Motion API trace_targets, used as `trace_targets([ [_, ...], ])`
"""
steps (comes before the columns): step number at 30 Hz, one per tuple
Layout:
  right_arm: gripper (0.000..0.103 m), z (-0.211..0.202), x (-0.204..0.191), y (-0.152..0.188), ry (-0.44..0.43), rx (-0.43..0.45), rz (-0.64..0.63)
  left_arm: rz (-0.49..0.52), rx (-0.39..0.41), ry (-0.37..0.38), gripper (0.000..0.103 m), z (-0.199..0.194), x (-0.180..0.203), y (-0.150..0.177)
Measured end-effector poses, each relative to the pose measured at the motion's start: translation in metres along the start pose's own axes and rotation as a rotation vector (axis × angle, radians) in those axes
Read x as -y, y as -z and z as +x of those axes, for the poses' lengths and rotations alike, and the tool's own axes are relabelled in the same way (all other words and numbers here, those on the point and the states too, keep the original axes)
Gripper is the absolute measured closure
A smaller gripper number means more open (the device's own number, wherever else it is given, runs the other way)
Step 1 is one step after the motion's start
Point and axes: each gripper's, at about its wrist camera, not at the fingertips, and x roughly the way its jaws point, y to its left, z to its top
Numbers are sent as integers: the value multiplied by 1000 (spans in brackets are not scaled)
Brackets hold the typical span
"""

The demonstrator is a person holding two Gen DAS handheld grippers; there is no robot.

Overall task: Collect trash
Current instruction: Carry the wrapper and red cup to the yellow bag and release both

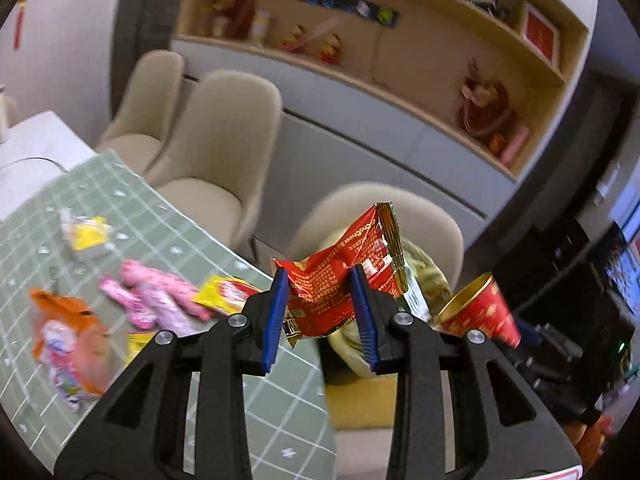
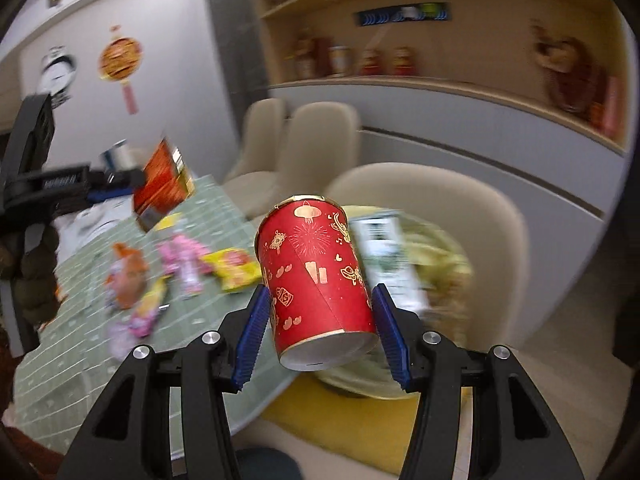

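Carrying two pieces of trash at once looks like the step in hand. The left gripper (image 1: pixel 320 304) is clamped on a red snack wrapper (image 1: pixel 340 276), which sticks up past its pads. The right gripper (image 2: pixel 320 328) has its pads pressed against the sides of a red paper cup (image 2: pixel 316 284), held tilted with its base toward the camera. Just beyond both grippers, on a beige chair (image 2: pixel 500 216), sits a greenish container (image 1: pixel 424 276) already holding wrappers, probably the collection point. Left of the grippers, more wrappers remain on the green checked surface (image 1: pixel 168 216): a pink wrapper (image 1: pixel 156 296), an orange one (image 1: pixel 72 320), and a yellow packet (image 1: pixel 86 236). Next, each gripper likely needs to reach over the container before letting go.
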Motion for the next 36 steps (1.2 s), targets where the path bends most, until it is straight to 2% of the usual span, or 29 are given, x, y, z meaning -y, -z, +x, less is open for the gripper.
trace_targets([
  [4, 53, -7, 37, 4, 69, 4, 90, 48, -82, 34, 72, 47, 24, -3],
  [8, 53, -11, 65, 3, 115, 4, 150, 115, -157, 99, 72, 97, 55, -11],
  [10, 53, -11, 70, 2, 137, 2, 155, 159, -189, 94, 72, 120, 70, -13],
  [14, 53, -12, 85, 2, 179, -5, 174, 238, -316, 101, 72, 175, 104, -14],
  [16, 53, -12, 94, 3, 195, -15, 189, 252, -367, 104, 72, 195, 114, -13],
  [20, 53, -6, 97, 3, 206, -45, 191, 259, -429, 52, 72, 235, 122, -7],
  [21, 53, -3, 97, 3, 205, -55, 185, 263, -429, 54, 67, 241, 123, -6],
  [23, 53, 2, 95, 1, 199, -67, 169, 236, -426, 105, 59, 245, 121, -8],
  [26, 53, 13, 90, -5, 177, -73, 143, 128, -423, 196, 52, 238, 103, -14],
  [28, 53, 23, 85, -9, 154, -76, 132, 76, -379, 209, 45, 224, 90, -20],
  [31, 53, 40, 76, -19, 123, -82, 109, 37, -310, 210, 43, 198, 74, -25],
  [34, 53, 66, 62, -34, 78, -79, 51, 31, -229, 169, 43, 170, 59, -27],
  [36, 53, 94, 56, -43, 49, -132, 23, 34, -194, 132, 43, 153, 48, -24],
])
